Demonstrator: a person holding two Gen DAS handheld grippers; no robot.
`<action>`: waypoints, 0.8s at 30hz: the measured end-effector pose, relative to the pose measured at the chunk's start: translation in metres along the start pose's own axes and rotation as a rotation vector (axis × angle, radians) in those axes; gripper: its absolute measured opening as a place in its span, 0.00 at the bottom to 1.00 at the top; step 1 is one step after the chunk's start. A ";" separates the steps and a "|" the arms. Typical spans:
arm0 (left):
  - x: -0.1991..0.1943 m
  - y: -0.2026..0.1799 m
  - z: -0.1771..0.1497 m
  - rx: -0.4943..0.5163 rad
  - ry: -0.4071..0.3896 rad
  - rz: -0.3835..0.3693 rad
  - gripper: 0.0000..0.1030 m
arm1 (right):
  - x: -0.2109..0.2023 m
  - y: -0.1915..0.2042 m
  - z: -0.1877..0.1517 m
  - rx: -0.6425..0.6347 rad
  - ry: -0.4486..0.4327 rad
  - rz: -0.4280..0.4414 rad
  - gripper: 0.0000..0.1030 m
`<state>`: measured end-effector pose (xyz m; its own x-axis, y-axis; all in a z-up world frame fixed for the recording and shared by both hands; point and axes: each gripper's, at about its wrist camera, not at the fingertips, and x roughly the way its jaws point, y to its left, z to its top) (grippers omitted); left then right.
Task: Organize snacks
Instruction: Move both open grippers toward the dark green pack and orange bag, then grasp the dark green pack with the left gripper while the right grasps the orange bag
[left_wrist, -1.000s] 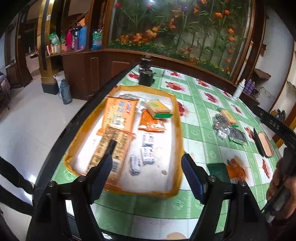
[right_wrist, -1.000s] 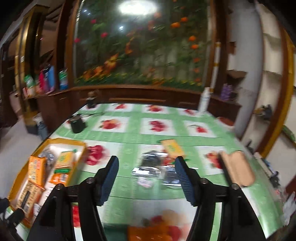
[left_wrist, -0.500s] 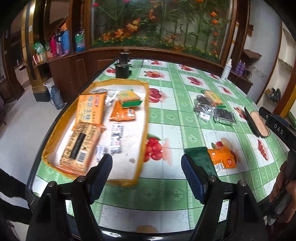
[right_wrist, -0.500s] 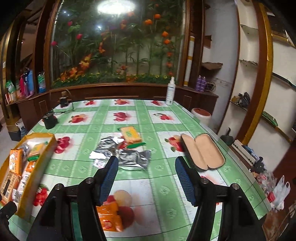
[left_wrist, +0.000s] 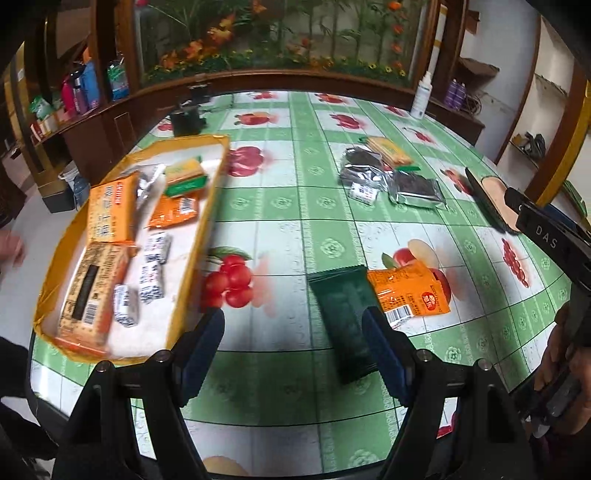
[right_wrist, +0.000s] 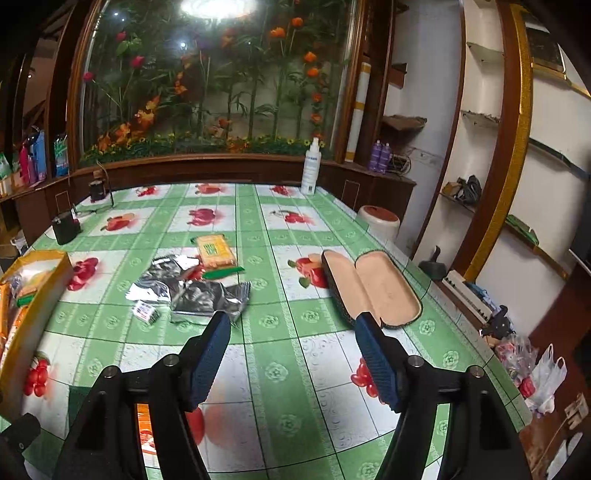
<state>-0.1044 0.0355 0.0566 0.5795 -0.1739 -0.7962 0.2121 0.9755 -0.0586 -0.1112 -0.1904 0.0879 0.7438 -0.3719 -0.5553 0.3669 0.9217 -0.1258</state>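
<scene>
A yellow tray (left_wrist: 199, 236) on the left of the table holds several snack packs. A dark green pack (left_wrist: 343, 314) and an orange pack (left_wrist: 406, 291) lie on the cloth just beyond my open, empty left gripper (left_wrist: 295, 336). Silver foil packs (left_wrist: 413, 188) and a yellow cracker pack (left_wrist: 388, 149) lie farther back. In the right wrist view my right gripper (right_wrist: 291, 343) is open and empty above the cloth, with the foil packs (right_wrist: 199, 295) and cracker pack (right_wrist: 214, 251) beyond its left finger. The tray's corner (right_wrist: 40, 295) shows at the left.
An open glasses case (right_wrist: 369, 288) lies right of the foil packs. A black cup (right_wrist: 65, 229) and a spray bottle (right_wrist: 310, 170) stand at the table's far side. The table edge is close below both grippers. Shelves line the right wall.
My left gripper has swung right, from over the tray to in front of the green and orange packs. My right gripper has moved forward and right; the foil packs and case are nearer.
</scene>
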 end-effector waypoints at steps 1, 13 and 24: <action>0.003 -0.002 0.001 0.005 0.006 0.002 0.74 | 0.003 -0.002 0.000 0.002 0.007 0.003 0.72; 0.055 -0.012 0.007 -0.028 0.143 -0.056 0.74 | 0.053 -0.030 -0.021 0.093 0.220 0.189 0.72; 0.057 -0.049 0.012 0.151 0.079 -0.084 0.02 | 0.073 -0.019 -0.030 0.147 0.372 0.521 0.72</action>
<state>-0.0719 -0.0239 0.0214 0.4925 -0.2371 -0.8374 0.3768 0.9254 -0.0405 -0.0808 -0.2318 0.0248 0.6120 0.2059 -0.7636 0.1035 0.9364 0.3355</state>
